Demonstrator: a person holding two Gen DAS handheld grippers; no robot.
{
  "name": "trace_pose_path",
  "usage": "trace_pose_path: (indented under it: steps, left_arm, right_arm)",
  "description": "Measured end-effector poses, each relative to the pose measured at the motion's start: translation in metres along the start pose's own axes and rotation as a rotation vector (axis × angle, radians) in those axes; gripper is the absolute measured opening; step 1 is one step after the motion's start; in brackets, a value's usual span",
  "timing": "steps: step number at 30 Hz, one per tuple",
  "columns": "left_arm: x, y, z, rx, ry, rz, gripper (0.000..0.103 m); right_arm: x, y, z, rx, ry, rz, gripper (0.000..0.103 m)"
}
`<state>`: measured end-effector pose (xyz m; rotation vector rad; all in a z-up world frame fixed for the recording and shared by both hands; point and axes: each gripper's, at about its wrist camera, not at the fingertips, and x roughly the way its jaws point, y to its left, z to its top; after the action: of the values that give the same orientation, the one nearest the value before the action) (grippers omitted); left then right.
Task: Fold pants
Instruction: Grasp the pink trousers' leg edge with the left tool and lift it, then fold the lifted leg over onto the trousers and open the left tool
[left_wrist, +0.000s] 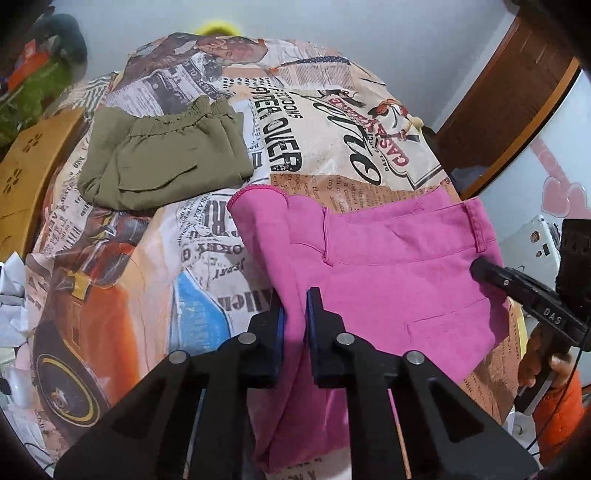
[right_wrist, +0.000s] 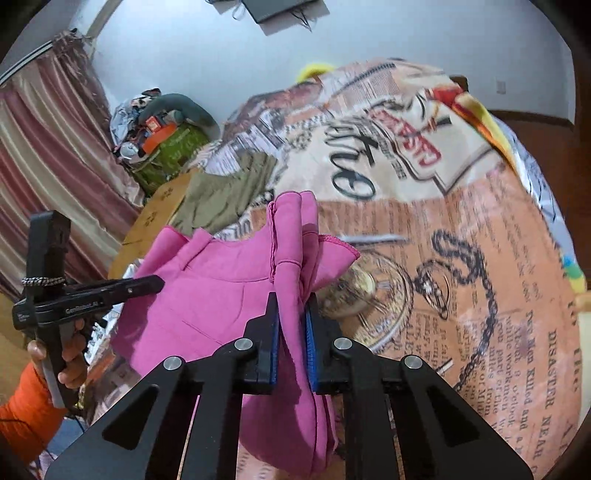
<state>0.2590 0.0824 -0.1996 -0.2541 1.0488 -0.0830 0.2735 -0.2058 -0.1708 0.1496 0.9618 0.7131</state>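
Pink pants (left_wrist: 388, 266) lie on a bed with a newspaper-print cover (left_wrist: 332, 140), their near edge lifted off it. My left gripper (left_wrist: 295, 299) is shut on a fold of the pink cloth at the left side. At the right side, my right gripper (left_wrist: 480, 266) also grips the pants. In the right wrist view the right gripper (right_wrist: 291, 299) is shut on a bunched edge of the pink pants (right_wrist: 214, 280), which rises above its fingers. The left gripper (right_wrist: 159, 282) bites the cloth from the left.
Folded olive pants (left_wrist: 162, 162) (right_wrist: 225, 192) lie farther back on the cover (right_wrist: 461, 258). A cardboard box (left_wrist: 26, 177) stands at the bed's left edge, with a clutter pile (right_wrist: 162, 136) and a curtain (right_wrist: 44, 155) beyond. Dark wooden furniture (left_wrist: 509, 103) stands at right. Orange sleeves (left_wrist: 554, 402) (right_wrist: 22, 413) show.
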Motion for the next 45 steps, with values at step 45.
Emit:
trace_pose_path:
  steps: [45]
  left_arm:
    - [0.006, 0.187, 0.179, -0.064, -0.186, 0.352, 0.01]
  right_arm:
    - [0.192, 0.119, 0.174, -0.157, -0.021, 0.096, 0.01]
